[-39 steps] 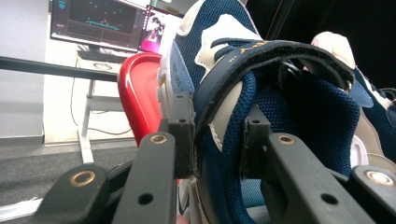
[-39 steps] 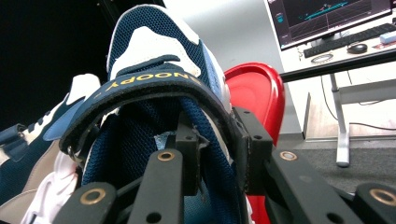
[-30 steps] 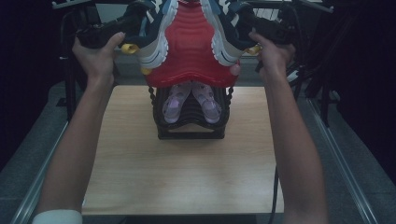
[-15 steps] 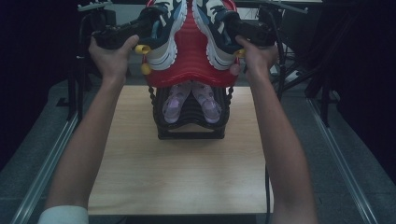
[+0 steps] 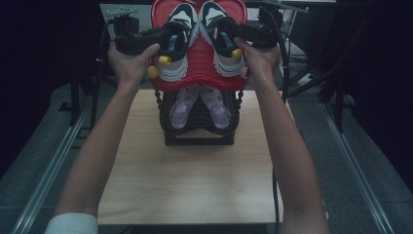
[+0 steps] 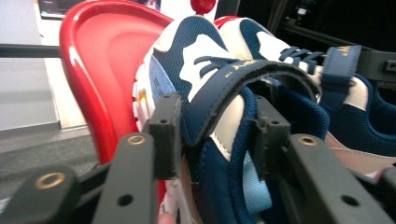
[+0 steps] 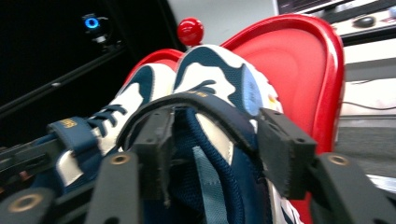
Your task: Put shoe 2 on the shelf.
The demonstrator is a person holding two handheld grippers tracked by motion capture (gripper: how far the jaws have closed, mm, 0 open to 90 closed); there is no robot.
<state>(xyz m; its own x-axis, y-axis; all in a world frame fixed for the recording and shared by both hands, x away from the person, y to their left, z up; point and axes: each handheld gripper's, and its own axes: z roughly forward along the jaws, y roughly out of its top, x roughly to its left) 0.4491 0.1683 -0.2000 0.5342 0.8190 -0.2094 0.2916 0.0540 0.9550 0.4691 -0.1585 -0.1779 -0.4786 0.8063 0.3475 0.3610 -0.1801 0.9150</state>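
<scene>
Both grippers are up over the far end of the bench [image 5: 185, 190] right now, each one on a sneaker sitting in the red tray [image 5: 197, 68] that's held above the black rack [image 5: 199, 131]. The left gripper [image 6: 212, 135] has its fingers [image 6: 166, 133] closed down around the ankle opening and strap of the left sneaker [image 6: 205, 74], one finger outside the collar and one inside the shoe. The right gripper [image 7: 215, 144] does the same on the right sneaker [image 7: 219, 79], fingers [image 7: 285, 154] pinching the collar and strap from both sides. Neither is wide open, the gap is just the thickness of padded fabric.

Handling-wise I'd guess these are light, but the upper is soft mesh and foam, so it'll squash and flex rather than hold shape. The collar by the strap looks like the best place to grab since it's the thickest bit. The tray is glossy plastic, so the shoes could slide or tip if the hold goes slack. There's a purple pair [image 5: 199, 105] in the rack underneath, well below the fingers and not touching them
</scene>
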